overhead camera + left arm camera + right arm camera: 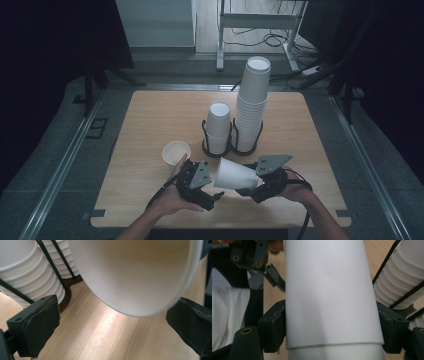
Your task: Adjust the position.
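Note:
My right gripper (251,183) is shut on a white paper cup (234,174) and holds it on its side above the table's near edge, mouth toward the left. In the right gripper view both pads (273,328) press on the cup's wall (329,290), and a seam low down shows a second cup nested in it. My left gripper (206,188) sits just left of the cup's mouth. Its jaws stand wide open in the left gripper view (112,322), with the cup's rim (140,312) just above and ahead of them. The pads (41,322) touch nothing.
A single cup (176,151) stands upright on the wooden table (150,120) beside my left hand. Behind the grippers a black wire holder (206,146) carries a short stack of cups (218,125) and a tall stack (253,97). A metal frame and cables lie beyond the table.

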### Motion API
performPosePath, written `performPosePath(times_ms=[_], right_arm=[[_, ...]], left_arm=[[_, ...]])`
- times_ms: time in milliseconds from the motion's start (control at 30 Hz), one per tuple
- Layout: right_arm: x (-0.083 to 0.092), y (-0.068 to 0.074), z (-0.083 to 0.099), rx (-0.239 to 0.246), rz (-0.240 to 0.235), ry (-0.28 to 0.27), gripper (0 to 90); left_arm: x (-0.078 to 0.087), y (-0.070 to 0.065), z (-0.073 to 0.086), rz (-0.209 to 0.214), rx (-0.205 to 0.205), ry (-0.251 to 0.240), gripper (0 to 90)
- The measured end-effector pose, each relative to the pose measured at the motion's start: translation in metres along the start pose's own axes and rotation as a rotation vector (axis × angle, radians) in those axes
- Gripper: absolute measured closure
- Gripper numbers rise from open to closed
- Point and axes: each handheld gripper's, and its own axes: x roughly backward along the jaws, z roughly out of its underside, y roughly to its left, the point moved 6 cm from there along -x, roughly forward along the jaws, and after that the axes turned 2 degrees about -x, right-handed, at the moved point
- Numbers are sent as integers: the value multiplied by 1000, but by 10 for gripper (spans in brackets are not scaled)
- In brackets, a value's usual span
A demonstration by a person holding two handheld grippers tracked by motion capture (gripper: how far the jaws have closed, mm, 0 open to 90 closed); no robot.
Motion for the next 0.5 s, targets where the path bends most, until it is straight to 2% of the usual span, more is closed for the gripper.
performPosePath(times_ms=[200,267,433,500], right_arm=[[-3,-1,3,-51,16,-120,221],[-5,-1,5,-64,19,-142,221],[-10,-2,9,-103,33,-217,221],[-11,-2,9,-123,38,-264,221]], left_arm=[[3,-2,-1,42,69,-44,0],[4,-1,-2,53,99,-63,0],[6,1,-2,93,193,-112,0],[6,2,-3,103,222,-129,0]])
